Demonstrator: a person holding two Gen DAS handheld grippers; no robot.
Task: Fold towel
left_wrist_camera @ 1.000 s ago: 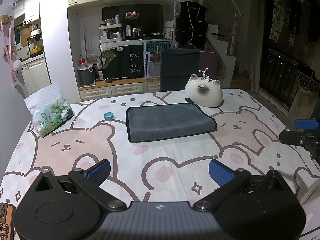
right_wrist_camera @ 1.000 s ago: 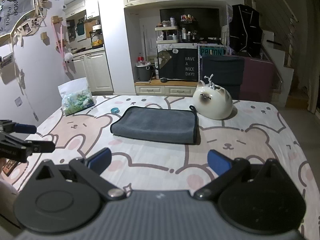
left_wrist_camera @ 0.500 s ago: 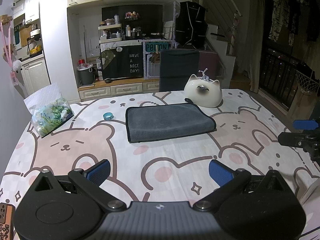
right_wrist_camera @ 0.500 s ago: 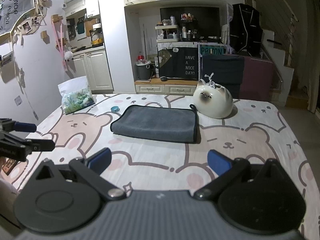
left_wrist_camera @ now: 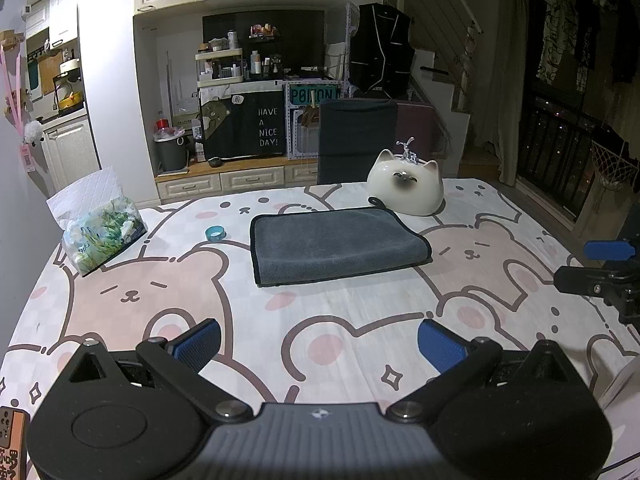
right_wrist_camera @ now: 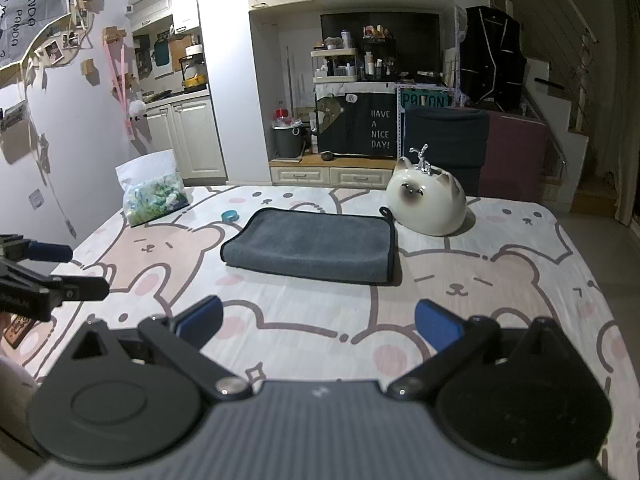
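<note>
A dark grey towel lies folded into a flat rectangle on the bear-print tablecloth, towards the far middle; it also shows in the right wrist view. My left gripper is open and empty, hovering well short of the towel. My right gripper is open and empty too, on the near side of the towel. Each gripper shows at the edge of the other's view, the right one and the left one.
A white cat-shaped ceramic pot stands just behind the towel's right end. A small teal tape roll and a bag of green-white items lie to the left. A dark chair stands behind the table.
Almost nothing has changed. The right gripper has drifted very slightly in the left wrist view. The towel has not moved.
</note>
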